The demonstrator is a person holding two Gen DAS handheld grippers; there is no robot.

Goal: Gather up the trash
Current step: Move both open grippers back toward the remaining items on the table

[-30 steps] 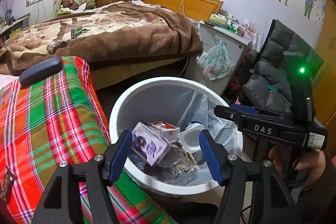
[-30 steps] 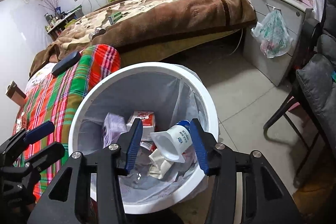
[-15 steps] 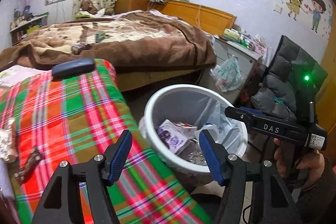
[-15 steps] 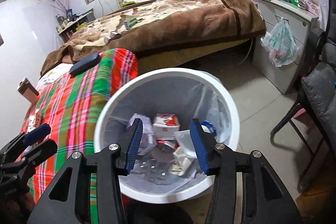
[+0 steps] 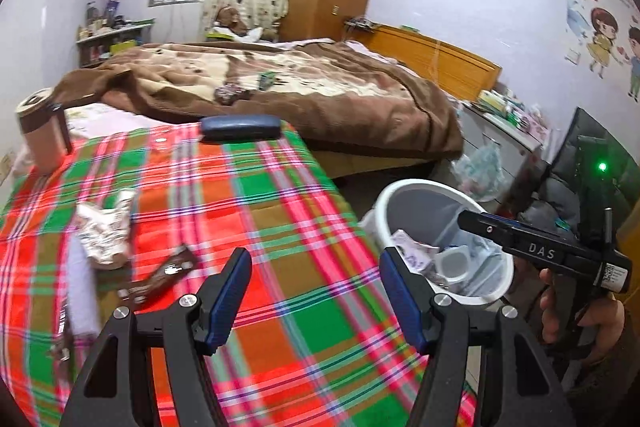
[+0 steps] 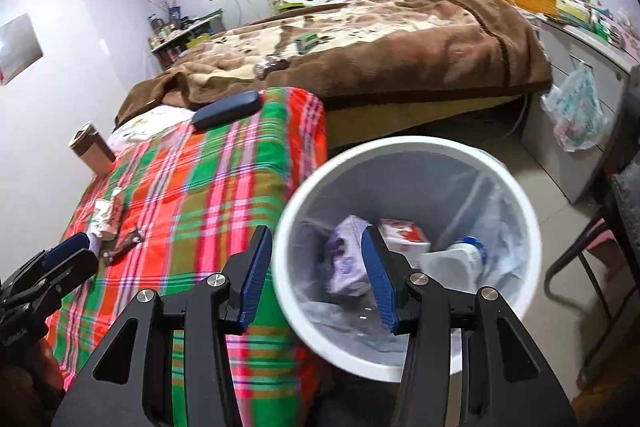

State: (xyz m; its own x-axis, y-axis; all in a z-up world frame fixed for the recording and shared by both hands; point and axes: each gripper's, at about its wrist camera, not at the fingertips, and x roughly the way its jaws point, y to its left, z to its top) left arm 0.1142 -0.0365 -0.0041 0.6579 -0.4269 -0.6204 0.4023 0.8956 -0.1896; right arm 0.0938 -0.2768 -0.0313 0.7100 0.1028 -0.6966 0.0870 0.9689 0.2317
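My left tongs [image 5: 314, 289] spread, empty, over the plaid table [image 5: 248, 187]. Right tongs [image 6: 316, 273] also spread, above the white bin [image 6: 404, 147]. Crumpled wrapper [image 5: 104, 231] and dark wrapper [image 5: 160, 277] lie on the table, left.

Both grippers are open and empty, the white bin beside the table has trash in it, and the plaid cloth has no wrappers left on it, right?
Not quite: wrappers remain on the plaid cloth. The left wrist view shows a crumpled wrapper and a brown wrapper. The left gripper and right gripper are open and empty; the white bin holds trash.
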